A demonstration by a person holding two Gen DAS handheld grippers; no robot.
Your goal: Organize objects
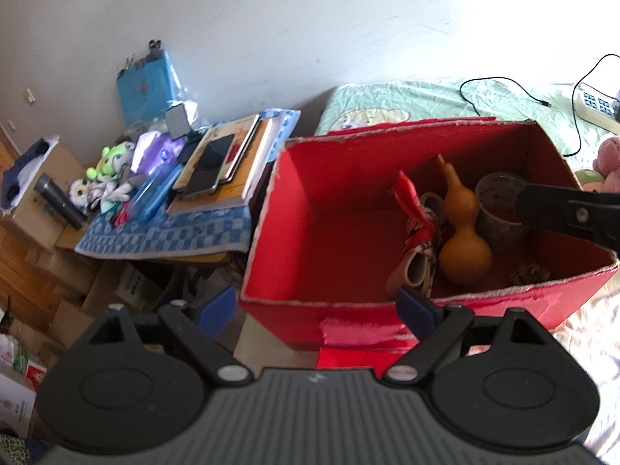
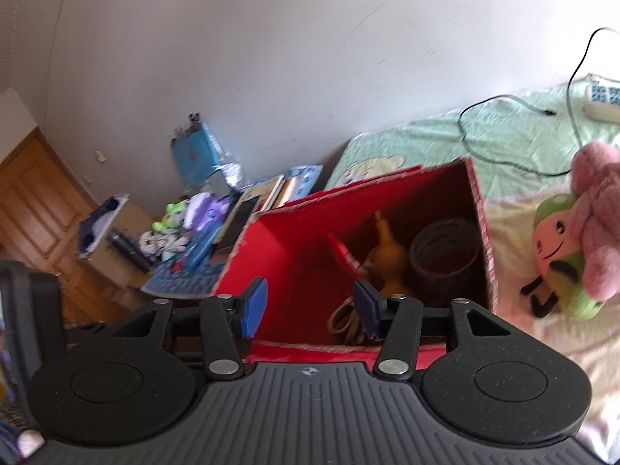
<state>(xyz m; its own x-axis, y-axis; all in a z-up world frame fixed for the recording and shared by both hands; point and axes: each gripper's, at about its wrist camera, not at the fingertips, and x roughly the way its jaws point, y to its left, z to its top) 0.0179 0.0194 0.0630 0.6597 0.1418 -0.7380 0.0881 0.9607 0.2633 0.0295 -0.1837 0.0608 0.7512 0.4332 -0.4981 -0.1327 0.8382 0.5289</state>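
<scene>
Red box [image 1: 310, 248] on the bed [image 1: 407, 100], with a gourd [image 1: 461, 228], cup [image 1: 498, 209] and small doll [image 1: 416, 232] inside. Left gripper [image 1: 316, 310] jaws wide open, holding nothing. Right gripper [image 2: 310, 310] jaws partly open, holding nothing.

Black ribbed gripper [image 2: 310, 310], blue pads [image 2: 254, 306], silver screws

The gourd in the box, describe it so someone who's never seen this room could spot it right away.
Find the open red cardboard box on the bed. Inside, toward its right end, the gourd sits between a red-and-white patterned item and a printed cup. It is the only smooth, tan, two-bulbed shape with a thin neck.
</scene>
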